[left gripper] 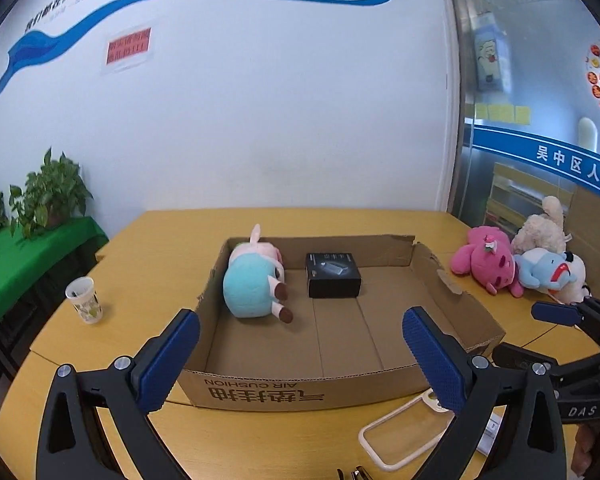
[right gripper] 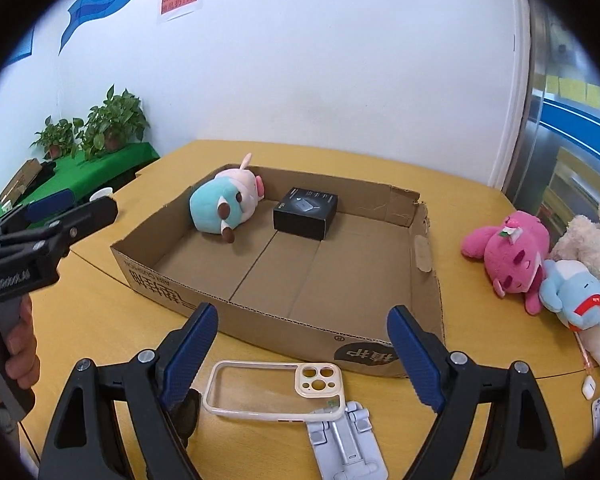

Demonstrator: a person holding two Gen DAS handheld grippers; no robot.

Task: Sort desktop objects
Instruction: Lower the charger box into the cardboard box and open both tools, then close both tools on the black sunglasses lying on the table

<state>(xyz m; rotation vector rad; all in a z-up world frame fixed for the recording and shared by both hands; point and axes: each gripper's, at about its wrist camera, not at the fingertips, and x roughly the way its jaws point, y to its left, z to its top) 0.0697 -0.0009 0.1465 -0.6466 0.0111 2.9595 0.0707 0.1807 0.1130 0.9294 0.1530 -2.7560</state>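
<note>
A shallow cardboard box (left gripper: 448,280) (right gripper: 424,280) sits mid-table. Inside lie a teal and pink plush (left gripper: 252,280) (right gripper: 222,204) at the left and a black box (left gripper: 333,274) (right gripper: 306,212) at the back. My left gripper (left gripper: 300,354) is open and empty above the box's near wall. My right gripper (right gripper: 302,346) is open and empty, just above a clear phone case (right gripper: 276,388) (left gripper: 404,432) on the table. A pink plush (left gripper: 486,262) (right gripper: 508,252), a blue plush (left gripper: 548,270) (right gripper: 576,296) and a cream plush (left gripper: 542,228) (right gripper: 588,236) lie right of the box.
A white folding phone stand (right gripper: 344,444) lies by the case. A paper cup (left gripper: 85,300) (right gripper: 102,193) stands at the table's left. A small white item (right gripper: 589,386) lies at the right edge. Potted plants (left gripper: 48,196) stand on a green-covered side table (left gripper: 24,264).
</note>
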